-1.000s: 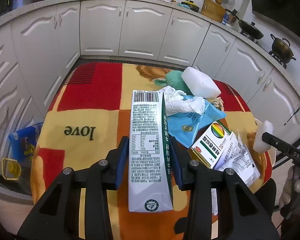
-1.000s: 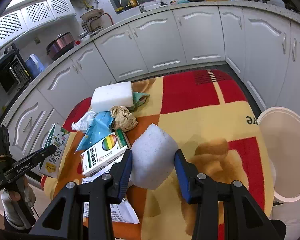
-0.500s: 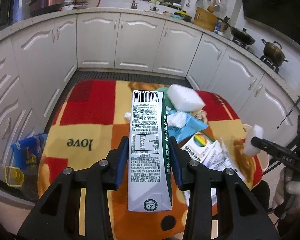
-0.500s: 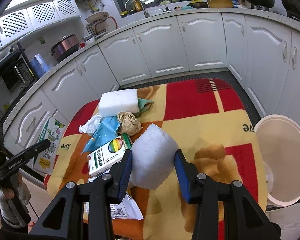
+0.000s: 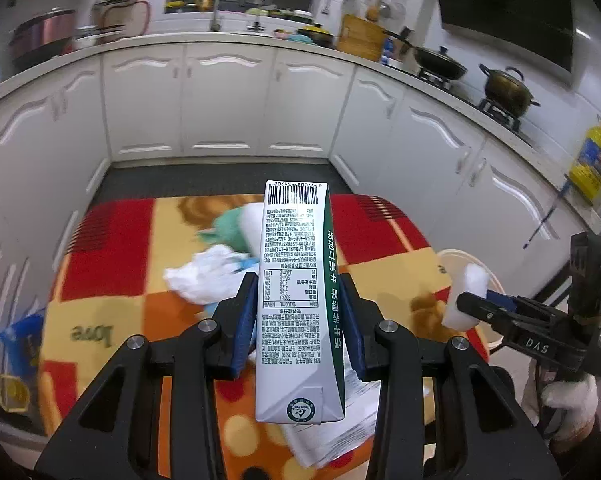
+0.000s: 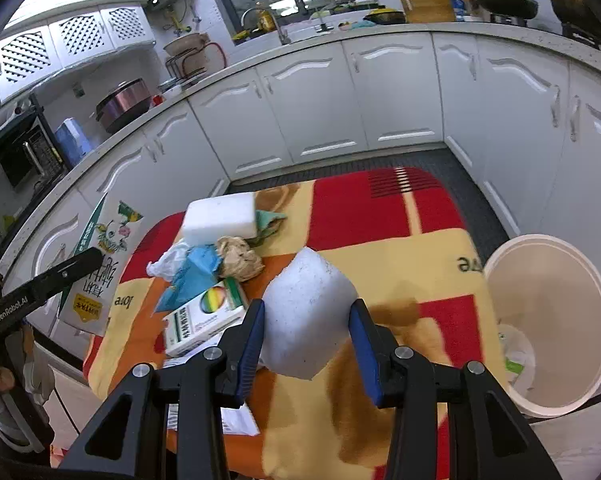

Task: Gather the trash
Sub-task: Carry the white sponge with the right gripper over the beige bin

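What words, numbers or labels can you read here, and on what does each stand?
"love": tablecloth, upside down.
"DAS": right gripper, seen from the left wrist.
"GenRoboLAI", roughly: left gripper, seen from the right wrist.
"100mL", "302kJ": carton nutrition table; barcode digits blurred, other print too small.
Box: print too blurred to read.

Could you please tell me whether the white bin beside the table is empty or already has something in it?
Nearly empty: the white bin shows mostly bare inner wall, with only a few small scraps at the bottom.

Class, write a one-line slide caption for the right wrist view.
Right gripper holds a foam block above the table, beside the bin.
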The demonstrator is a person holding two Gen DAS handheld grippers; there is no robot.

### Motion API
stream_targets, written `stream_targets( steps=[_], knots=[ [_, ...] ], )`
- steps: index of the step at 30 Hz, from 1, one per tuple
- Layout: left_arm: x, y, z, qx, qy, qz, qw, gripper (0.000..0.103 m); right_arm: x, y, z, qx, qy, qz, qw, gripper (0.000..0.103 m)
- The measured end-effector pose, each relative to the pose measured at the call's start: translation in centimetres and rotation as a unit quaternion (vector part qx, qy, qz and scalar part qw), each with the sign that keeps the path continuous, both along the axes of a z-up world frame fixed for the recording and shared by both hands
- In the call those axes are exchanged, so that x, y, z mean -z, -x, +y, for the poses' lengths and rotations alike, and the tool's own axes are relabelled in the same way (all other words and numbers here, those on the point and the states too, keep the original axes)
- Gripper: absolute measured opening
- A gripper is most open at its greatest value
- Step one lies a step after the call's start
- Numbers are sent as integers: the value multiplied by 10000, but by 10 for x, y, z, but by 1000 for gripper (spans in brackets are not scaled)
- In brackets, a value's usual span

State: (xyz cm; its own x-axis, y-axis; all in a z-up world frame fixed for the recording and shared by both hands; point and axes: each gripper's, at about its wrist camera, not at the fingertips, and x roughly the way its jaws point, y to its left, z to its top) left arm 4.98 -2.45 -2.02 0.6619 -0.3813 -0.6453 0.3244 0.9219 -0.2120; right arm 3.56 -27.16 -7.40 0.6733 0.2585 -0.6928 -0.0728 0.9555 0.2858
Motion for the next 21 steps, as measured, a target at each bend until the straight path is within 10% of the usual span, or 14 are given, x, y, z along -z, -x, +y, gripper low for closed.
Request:
stream_targets(
  steps=[21],
  knots=[
    [4, -17, -122, 979, -95, 223, 9949, 37, 1, 17, -73, 675, -52, 5, 9977, 41]
  ],
)
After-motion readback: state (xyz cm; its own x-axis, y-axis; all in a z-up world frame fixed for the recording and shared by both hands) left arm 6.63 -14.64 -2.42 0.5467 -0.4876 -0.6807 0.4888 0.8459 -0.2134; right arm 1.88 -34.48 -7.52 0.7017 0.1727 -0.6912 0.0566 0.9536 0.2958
